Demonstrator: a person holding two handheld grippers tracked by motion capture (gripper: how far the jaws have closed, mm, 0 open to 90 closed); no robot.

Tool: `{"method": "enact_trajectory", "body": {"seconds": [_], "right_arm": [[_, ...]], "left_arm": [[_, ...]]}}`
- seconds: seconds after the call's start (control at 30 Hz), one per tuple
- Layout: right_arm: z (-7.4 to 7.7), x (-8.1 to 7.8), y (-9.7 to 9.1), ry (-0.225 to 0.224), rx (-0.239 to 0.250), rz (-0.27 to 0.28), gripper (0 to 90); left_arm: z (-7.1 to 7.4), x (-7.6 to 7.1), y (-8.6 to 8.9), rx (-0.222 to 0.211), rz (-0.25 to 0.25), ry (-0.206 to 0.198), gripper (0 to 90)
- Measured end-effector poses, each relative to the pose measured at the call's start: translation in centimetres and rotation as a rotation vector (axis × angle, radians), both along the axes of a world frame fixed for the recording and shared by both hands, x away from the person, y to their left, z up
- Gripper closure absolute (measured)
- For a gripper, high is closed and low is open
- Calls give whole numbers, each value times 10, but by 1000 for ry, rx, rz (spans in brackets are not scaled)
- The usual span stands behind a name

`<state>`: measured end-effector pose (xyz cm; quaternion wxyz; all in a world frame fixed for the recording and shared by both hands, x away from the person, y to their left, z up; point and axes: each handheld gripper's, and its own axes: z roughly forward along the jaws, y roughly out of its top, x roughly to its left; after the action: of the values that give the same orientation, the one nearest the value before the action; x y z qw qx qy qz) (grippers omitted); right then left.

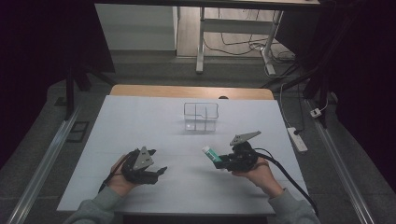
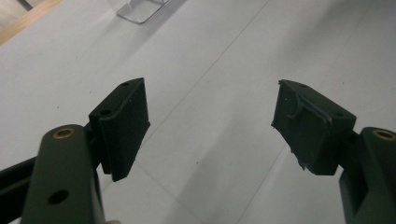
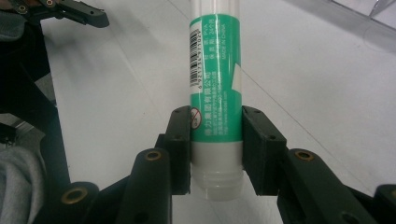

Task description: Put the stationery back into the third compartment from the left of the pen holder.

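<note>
Clamping glue stick (image 3: 215,93) btwn jaws, R claw (image 3: 216,149); L claw (image 2: 210,126) spread apart, holds nothing

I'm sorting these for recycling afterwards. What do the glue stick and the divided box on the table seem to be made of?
The glue stick looks like smooth whitish plastic, slightly translucent at its bare end, wrapped in a glossy green printed label with a barcode. The divided box appears to be clear hard plastic, perhaps acrylic: the white table shows through its walls, and its edges catch the light.

Black claws (image 1: 159,171), grey sleeves (image 1: 95,207)
</note>
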<state>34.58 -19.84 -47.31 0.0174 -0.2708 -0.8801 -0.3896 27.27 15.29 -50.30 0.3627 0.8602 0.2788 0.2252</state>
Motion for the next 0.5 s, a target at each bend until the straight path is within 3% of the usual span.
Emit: {"method": "enact_trajectory", "body": {"seconds": [0.2, 0.5], "right_arm": [[-4, -2, 3, 2, -8, 14, 647], [-8, 8, 10, 48, 5, -6, 648]], "left_arm": [[4, 2, -12, 0, -29, -15, 282], [6, 7, -30, 49, -80, -36, 295]]}}
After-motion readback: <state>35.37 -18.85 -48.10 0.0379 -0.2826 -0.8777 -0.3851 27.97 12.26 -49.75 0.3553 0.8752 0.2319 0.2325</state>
